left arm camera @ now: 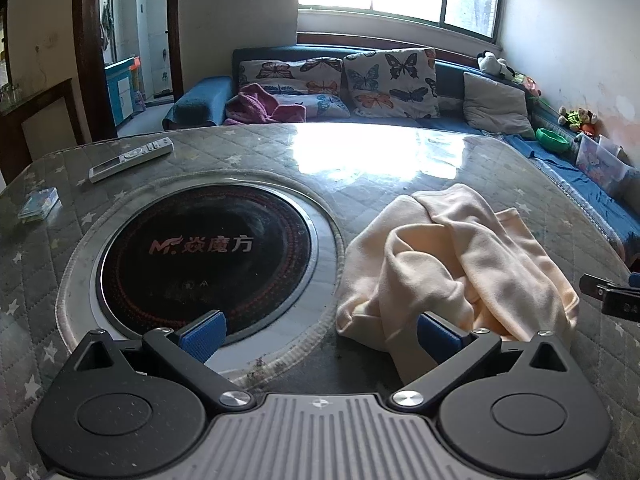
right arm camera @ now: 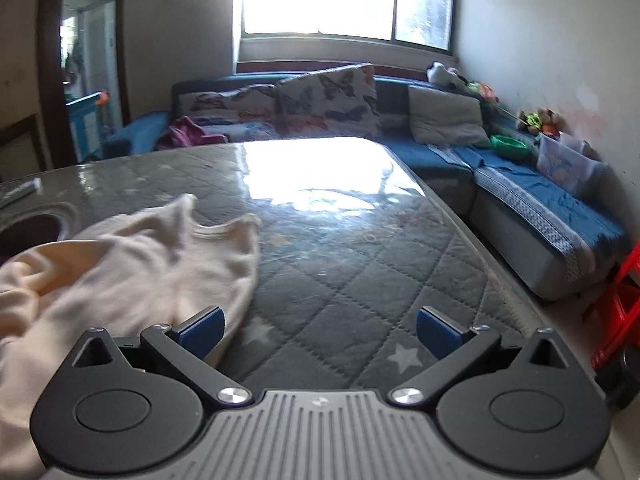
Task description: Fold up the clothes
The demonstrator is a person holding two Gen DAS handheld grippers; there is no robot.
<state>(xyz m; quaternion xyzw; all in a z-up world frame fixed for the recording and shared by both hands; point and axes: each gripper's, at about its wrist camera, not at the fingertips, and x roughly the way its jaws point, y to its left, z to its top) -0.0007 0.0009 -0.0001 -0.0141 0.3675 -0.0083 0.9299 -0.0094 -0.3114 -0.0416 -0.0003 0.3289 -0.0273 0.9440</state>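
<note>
A crumpled cream garment (left arm camera: 452,264) lies in a heap on the quilted grey table (left arm camera: 360,168), right of the round black cooktop. My left gripper (left arm camera: 320,338) is open and empty, low over the table, its right finger at the garment's near edge. In the right wrist view the garment (right arm camera: 132,264) lies at the left. My right gripper (right arm camera: 320,332) is open and empty over bare table (right arm camera: 360,264), its left finger beside the garment's right edge. The right gripper's tip shows at the left wrist view's right edge (left arm camera: 612,292).
A round black induction cooktop (left arm camera: 204,260) is set into the table at the left. A white remote (left arm camera: 130,159) and a small card box (left arm camera: 40,203) lie at the far left. A blue sofa (left arm camera: 400,92) with cushions runs behind and along the right. A red stool (right arm camera: 620,312) stands at the right.
</note>
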